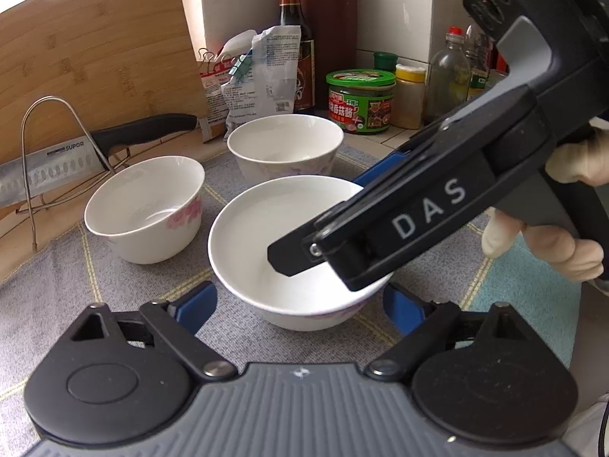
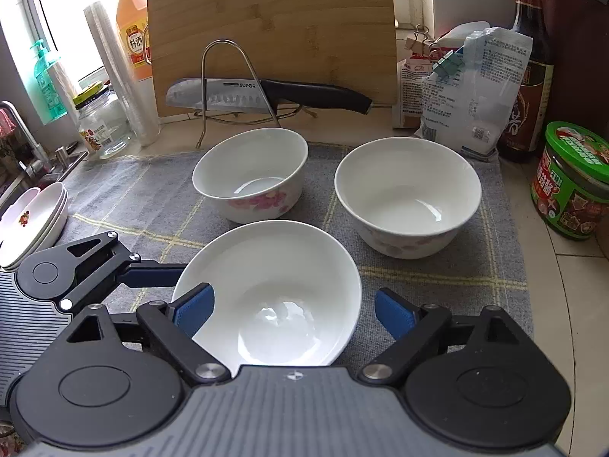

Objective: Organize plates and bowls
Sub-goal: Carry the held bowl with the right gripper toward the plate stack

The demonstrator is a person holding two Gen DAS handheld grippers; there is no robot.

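Observation:
Three white bowls stand on a grey checked cloth (image 2: pixel 133 198). The nearest bowl (image 2: pixel 274 285) (image 1: pixel 266 228) sits between the blue pads of both grippers. My left gripper (image 1: pixel 300 308) flanks its near side, with a small gap at each pad. One of its fingers (image 2: pixel 152 278) reaches the bowl's left rim. My right gripper (image 2: pixel 293 314) (image 1: pixel 323 217) has one finger over the bowl's inside and the other outside the rim, neither pressing. Behind stand a pink-flowered bowl (image 2: pixel 249 179) (image 1: pixel 144 205) and another bowl (image 2: pixel 407 194) (image 1: pixel 285 148).
Stacked white plates (image 2: pixel 34 221) lie at the cloth's left edge by the sink. A knife (image 2: pixel 266 93) rests in a wire rack before a bamboo board (image 2: pixel 274 19). Bags, sauce bottles and a green jar (image 2: pixel 574 179) crowd the back right. A gloved hand (image 1: pixel 552 243) holds the right gripper.

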